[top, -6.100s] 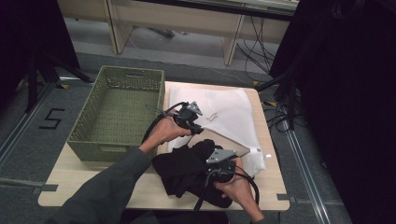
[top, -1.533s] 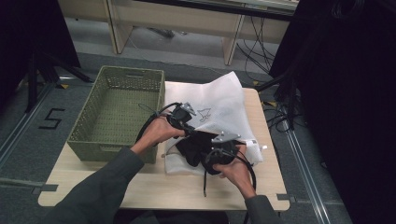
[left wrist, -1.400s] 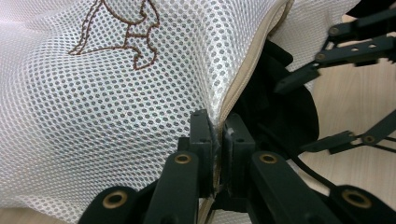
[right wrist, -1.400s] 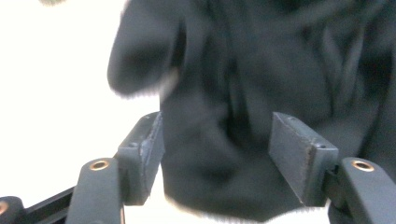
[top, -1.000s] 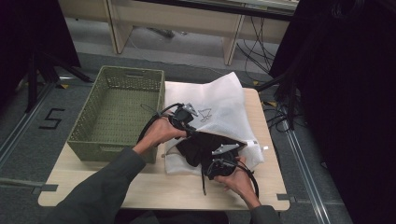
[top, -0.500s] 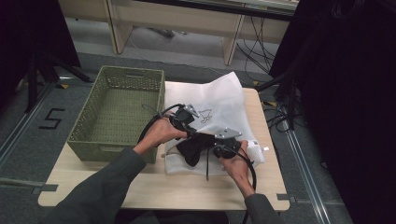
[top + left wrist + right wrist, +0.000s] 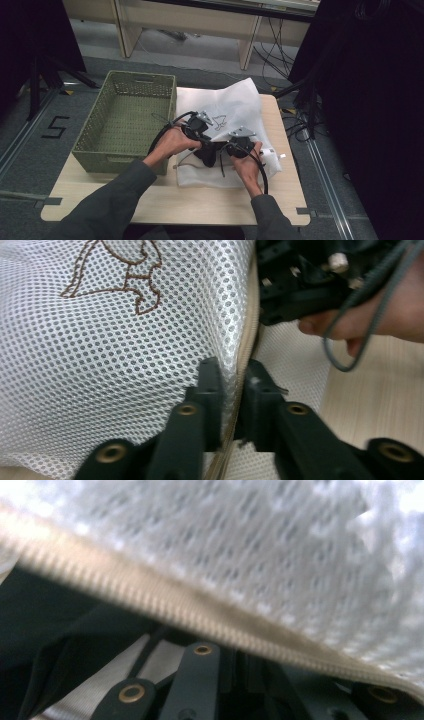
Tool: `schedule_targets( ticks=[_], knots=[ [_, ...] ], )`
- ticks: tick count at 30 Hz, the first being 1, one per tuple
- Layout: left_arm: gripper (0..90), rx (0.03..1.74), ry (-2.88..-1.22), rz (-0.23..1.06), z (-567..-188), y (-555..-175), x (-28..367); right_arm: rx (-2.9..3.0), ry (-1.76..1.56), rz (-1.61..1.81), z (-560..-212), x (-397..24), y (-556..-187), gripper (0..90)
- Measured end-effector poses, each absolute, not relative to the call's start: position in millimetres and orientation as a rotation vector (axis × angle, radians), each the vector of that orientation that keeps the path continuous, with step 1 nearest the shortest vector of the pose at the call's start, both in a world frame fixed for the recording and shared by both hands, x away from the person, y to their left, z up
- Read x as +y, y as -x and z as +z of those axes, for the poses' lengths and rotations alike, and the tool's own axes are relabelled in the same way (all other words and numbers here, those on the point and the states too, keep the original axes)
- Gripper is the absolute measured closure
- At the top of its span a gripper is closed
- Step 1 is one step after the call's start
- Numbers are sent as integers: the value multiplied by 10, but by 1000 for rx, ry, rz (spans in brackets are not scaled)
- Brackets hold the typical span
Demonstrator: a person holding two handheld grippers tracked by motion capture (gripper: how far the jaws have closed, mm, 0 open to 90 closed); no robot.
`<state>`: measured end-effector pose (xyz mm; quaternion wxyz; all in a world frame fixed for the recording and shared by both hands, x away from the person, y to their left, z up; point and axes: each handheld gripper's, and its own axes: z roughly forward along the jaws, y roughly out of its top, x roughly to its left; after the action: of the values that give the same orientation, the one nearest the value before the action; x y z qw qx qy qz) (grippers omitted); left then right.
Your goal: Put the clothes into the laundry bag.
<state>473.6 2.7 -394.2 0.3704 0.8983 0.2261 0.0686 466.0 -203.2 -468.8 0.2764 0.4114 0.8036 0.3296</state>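
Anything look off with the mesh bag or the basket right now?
Nothing stands out. The white mesh bag lies rumpled on the table, a dark garment at its open zipper edge. The green basket sits upright beside it.

White mesh bag (image 7: 235, 107) (brown embroidery), black garment (image 7: 212, 152), green basket (image 7: 122, 122).

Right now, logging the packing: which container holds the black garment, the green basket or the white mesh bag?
The white mesh bag: the black garment sits at its zip opening; the green basket stands apart, left.
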Motion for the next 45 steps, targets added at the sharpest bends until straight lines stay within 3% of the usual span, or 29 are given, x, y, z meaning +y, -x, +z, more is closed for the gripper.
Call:
schedule_targets(
  ticks=[3, 6, 9, 14, 19, 27, 29, 32, 34, 38, 41, 45],
  knots=[
    [592, 627, -2227, 241, -3916, -4621, 62, 2154, -1102, 903, -4679, -2099, -4663, 865],
    [547, 600, -2177, 315, -3857, -4416, 156, 2158, -1106, 906, -4688, -2139, -4669, 865],
    [539, 564, -2154, 293, -3895, -4196, 223, 2170, -1133, 909, -4685, -2147, -4657, 865],
    [504, 544, -2168, 203, -4284, -3881, 228, 2181, -1136, 902, -4687, -2141, -4657, 863],
    [494, 564, -2206, 143, -4650, -3850, 170, 2187, -1134, 901, -4690, -2135, -4648, 860],
    [473, 541, -2252, 208, -4946, -3918, 140, 2197, -1147, 908, -4700, -2129, -4647, 859],
    [515, 560, -2247, 199, -5032, -3924, 139, 2197, -1157, 918, -4695, -2128, -4644, 859],
    [736, 521, -2264, 229, -5131, -3925, 161, 2210, -1130, 913, -4697, -2134, -4644, 859],
    [827, 527, -2231, 251, -5165, -3896, 182, 2214, -1137, 913, -4690, -2128, -4630, 861],
    [862, 551, -2256, 164, -5122, -3801, 216, 2251, -1142, 914, -4678, -2103, -4569, 864],
    [862, 457, -2366, 157, -5071, -3732, 331, 2286, -1116, 916, -4661, -2081, -4497, 866],
    [861, 518, -2299, 102, -5096, -3598, 396, 2287, -1114, 911, -4659, -2045, -4465, 871]
  ],
)
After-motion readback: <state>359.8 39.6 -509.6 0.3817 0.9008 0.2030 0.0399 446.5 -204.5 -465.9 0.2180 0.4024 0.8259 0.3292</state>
